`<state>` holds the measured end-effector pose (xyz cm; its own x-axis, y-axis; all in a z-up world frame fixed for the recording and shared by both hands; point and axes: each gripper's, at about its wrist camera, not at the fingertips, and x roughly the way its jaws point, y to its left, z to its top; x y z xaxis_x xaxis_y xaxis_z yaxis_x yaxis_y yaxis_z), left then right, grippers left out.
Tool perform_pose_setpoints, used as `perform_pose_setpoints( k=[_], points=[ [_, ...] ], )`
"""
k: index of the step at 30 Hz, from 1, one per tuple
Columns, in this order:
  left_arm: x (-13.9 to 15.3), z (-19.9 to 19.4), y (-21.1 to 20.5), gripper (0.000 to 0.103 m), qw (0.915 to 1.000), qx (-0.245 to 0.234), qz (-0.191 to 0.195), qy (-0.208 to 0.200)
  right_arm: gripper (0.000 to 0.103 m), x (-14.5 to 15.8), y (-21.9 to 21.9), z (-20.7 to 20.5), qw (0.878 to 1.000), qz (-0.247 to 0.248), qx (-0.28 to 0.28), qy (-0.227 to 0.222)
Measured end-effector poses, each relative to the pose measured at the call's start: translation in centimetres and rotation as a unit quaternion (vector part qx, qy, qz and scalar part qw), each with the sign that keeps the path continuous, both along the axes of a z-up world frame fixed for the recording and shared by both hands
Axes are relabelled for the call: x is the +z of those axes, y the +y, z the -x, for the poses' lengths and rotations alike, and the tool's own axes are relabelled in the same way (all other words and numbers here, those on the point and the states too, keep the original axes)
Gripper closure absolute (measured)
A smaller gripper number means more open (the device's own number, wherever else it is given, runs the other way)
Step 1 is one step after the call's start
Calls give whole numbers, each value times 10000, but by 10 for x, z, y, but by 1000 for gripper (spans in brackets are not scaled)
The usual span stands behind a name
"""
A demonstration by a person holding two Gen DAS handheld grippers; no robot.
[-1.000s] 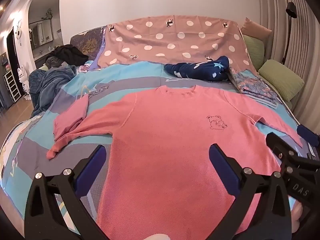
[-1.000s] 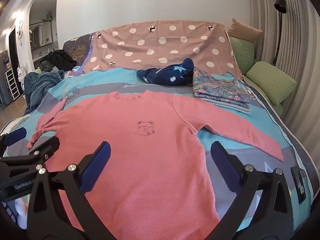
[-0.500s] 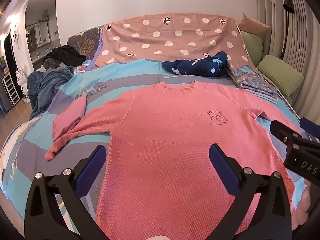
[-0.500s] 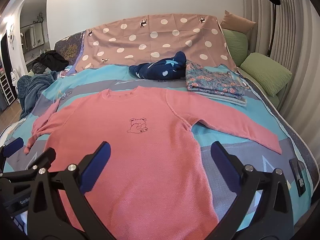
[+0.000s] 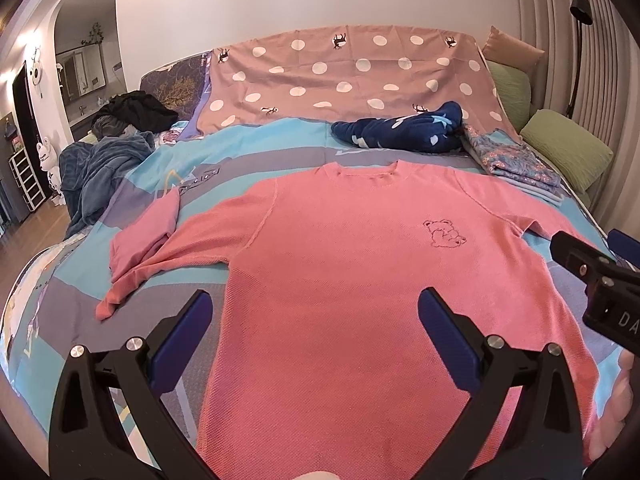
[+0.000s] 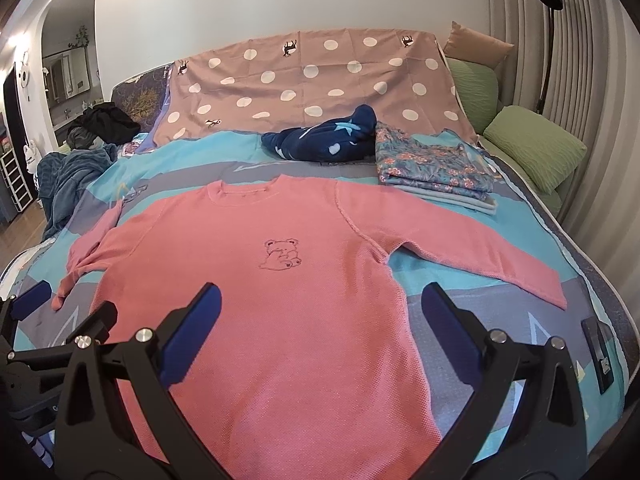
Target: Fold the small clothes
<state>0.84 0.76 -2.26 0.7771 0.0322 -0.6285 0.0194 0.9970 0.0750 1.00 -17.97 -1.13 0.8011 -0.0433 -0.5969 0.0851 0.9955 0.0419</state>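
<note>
The pink sweater [image 5: 360,280] is laid flat, front up, across the bed [image 6: 592,280], hem toward the cameras. Over the last second both views have been pulled back and up a bit, so more bed is seen; nothing's been folded yet. The left gripper [image 5: 312,336] and right gripper [image 6: 320,324] are held wide open and empty above the hem. The right sleeve [image 6: 500,256] is stretched near the bed's edge, the left sleeve [image 5: 140,248] is bunched, with plenty of room around.
</note>
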Motion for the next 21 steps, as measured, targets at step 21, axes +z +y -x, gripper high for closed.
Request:
perform_pose_setpoints(
  k=[21],
  points=[
    [-15,-8,17,1,9990,-166,377,148,2,-2,10,-12,10000,59,32,59]
  ],
)
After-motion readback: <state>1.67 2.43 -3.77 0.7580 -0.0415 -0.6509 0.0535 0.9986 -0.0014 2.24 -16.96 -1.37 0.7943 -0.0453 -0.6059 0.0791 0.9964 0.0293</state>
